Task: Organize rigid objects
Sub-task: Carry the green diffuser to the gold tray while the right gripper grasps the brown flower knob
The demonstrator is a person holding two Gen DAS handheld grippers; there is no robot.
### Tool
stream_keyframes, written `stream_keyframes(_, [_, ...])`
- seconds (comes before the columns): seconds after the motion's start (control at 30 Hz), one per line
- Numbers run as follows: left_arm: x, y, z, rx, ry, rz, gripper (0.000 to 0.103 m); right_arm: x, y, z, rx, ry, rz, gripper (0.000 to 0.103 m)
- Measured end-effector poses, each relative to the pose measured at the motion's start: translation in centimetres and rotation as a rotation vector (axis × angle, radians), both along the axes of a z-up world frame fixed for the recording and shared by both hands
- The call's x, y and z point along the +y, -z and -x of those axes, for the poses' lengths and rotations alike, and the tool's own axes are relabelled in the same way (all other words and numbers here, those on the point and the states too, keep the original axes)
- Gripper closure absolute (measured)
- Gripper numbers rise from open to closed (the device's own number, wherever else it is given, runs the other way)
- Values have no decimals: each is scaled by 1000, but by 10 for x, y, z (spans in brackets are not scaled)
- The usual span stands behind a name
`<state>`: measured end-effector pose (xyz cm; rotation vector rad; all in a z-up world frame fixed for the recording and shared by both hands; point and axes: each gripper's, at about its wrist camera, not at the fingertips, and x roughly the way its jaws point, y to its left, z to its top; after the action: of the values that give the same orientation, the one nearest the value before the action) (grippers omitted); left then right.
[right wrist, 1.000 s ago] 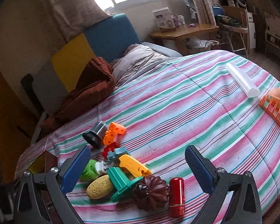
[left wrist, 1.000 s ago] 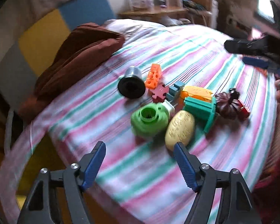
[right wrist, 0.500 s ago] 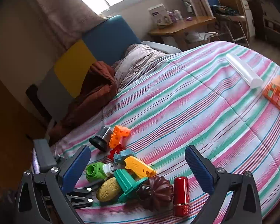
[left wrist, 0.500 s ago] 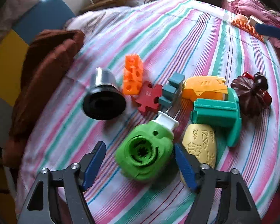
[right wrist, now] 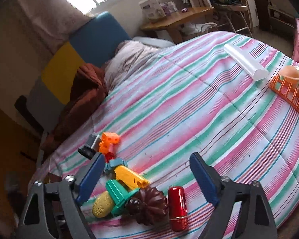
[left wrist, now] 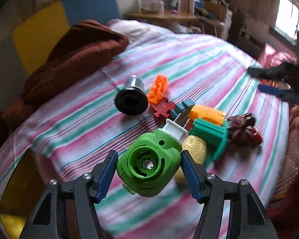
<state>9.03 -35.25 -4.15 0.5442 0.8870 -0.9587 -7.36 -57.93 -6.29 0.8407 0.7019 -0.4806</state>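
Two grippers are in play over the striped bedspread (right wrist: 189, 103). Your left gripper (left wrist: 148, 169) has its blue pads against both sides of the green plastic piece (left wrist: 149, 166), which sits raised between them with its white end (left wrist: 175, 129) pointing away toward the pile; that looks like a firm grasp. Your right gripper (right wrist: 147, 177) has nothing between its pads, and its jaws are closing over the pile.

That pile lies near the bed's edge: a yellow oval (right wrist: 102, 204), a teal flanged part (right wrist: 119, 195), an amber-yellow piece (right wrist: 130, 177), a dark brown fluted mould (right wrist: 149, 205) and a red cylinder (right wrist: 176, 208) lying just beside the mould. Farther back are a black-and-silver cup (left wrist: 130, 97) on its side, an orange block (left wrist: 158, 89) and a red puzzle piece (left wrist: 163, 107) touching a blue-grey toothed part (left wrist: 182, 107).

Well apart, across the bed, lie a clear tube (right wrist: 245, 61) and an orange rack (right wrist: 289, 93).
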Motion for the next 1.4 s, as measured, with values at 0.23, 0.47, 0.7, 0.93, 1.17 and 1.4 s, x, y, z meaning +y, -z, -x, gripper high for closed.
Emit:
stream_keyframes(0.23, [56,-29,27,-10,-97,100,38,18,7,-16,49,-124,-1,36])
stream_keyframes(0.47, [116,-39,33,-3,-227,145,38,45,12,-33,155,-251,61,36])
stream_keyframes(0.7, [209,-30,7,59,-462,170,38,72,25,-47,360,-311,237,78])
stream_keyframes(0.93, [290,-11,-51,108,-717,151,38,68,24,-45,364,-287,263,80])
stream_keyframes(1.17, [309,9,-111,113,-843,112,38,71,24,-49,375,-295,301,80])
stream_keyframes(1.4, [303,25,-145,93,-906,46,38,73,23,-52,380,-307,334,80])
